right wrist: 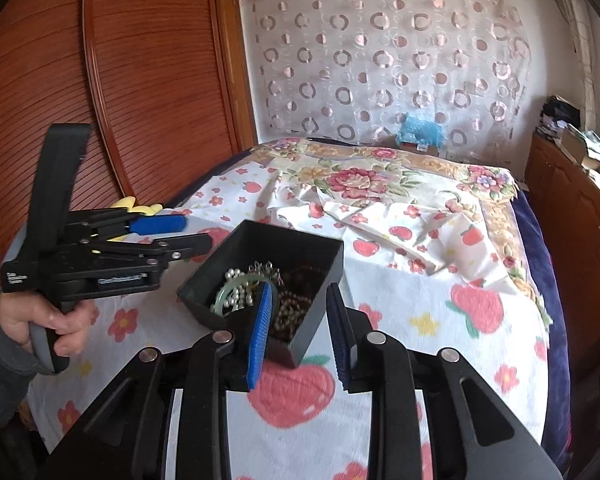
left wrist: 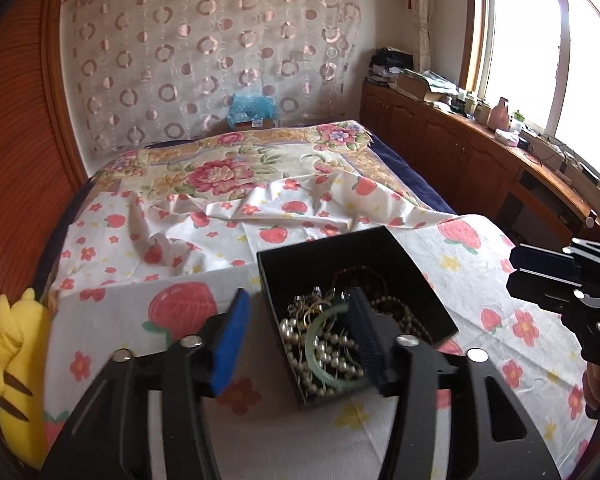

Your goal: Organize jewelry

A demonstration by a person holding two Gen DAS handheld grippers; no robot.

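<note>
Picking begins: both grippers, left gripper [left wrist: 296,336] and right gripper [right wrist: 300,332], hover with jaws partly open and empty over the open black jewellery box [left wrist: 300,258] on the bed; next, pinch the pale green bangle [left wrist: 320,354] (at six o'clock among tangled pearls).

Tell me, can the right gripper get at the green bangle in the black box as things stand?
Probably yes: the right gripper stands open over the open black box, and the green bangle lies on top of the pearls, uncovered.
</note>
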